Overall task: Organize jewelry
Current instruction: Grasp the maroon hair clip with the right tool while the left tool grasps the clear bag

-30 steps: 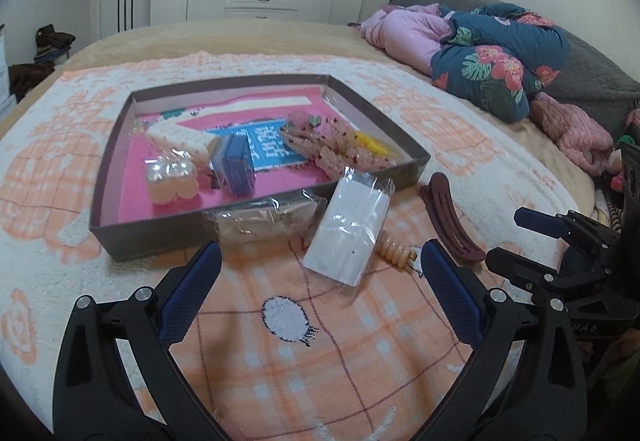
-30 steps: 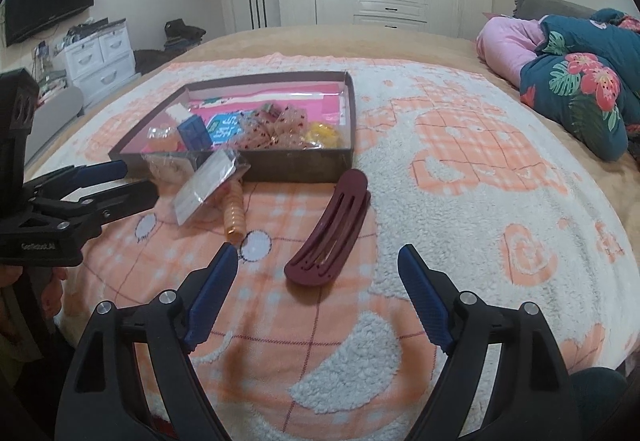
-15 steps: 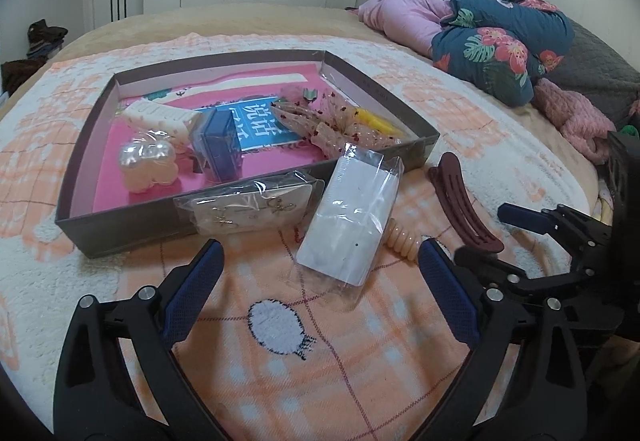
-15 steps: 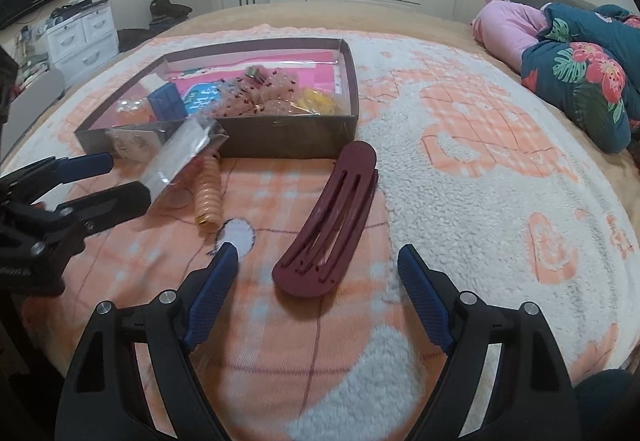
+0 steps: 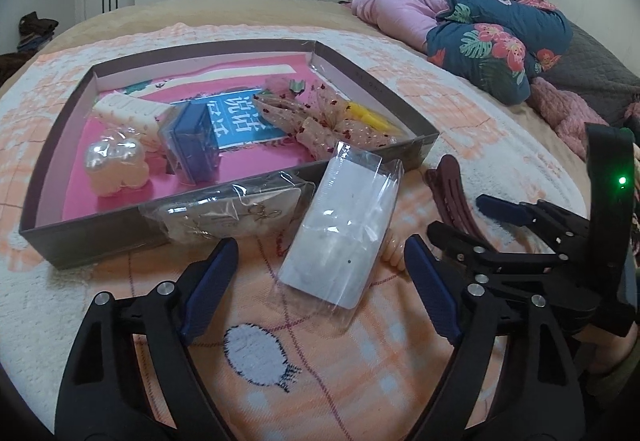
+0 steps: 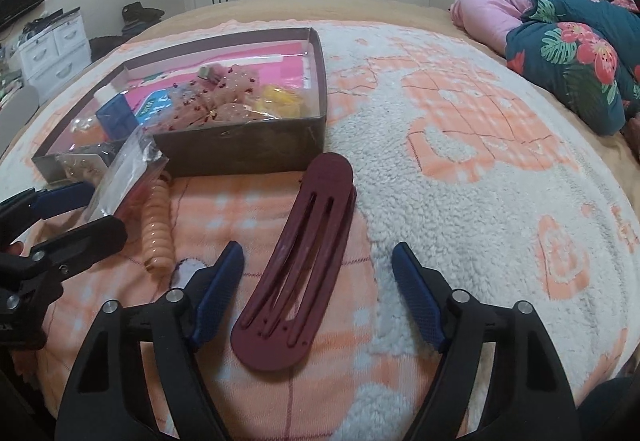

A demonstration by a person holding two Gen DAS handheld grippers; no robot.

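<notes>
Jewelry bags are sitting on the orange-and-white blanket [image 5: 120, 329], propped against the front wall of the grey box [image 5: 80, 241]: at left an earring bag [image 5: 228, 217], beside it a clear bag with a white card [image 5: 344, 225]. Left gripper [image 5: 320, 285] is hovering before them, jaws spread, gripping nothing. Further right, a peach coil hair tie [image 6: 158, 225] is lying beside a maroon hair clip [image 6: 296, 273]; right gripper [image 6: 318, 289] is straddling the clip's near end, jaws spread, not touching.

Coiled hair tie [image 5: 391, 256] mostly hidden under clear packet [image 5: 340, 225], maroon hair clip [image 5: 450, 197] partly behind right claw [image 5: 472, 217], earring details too small.
</notes>
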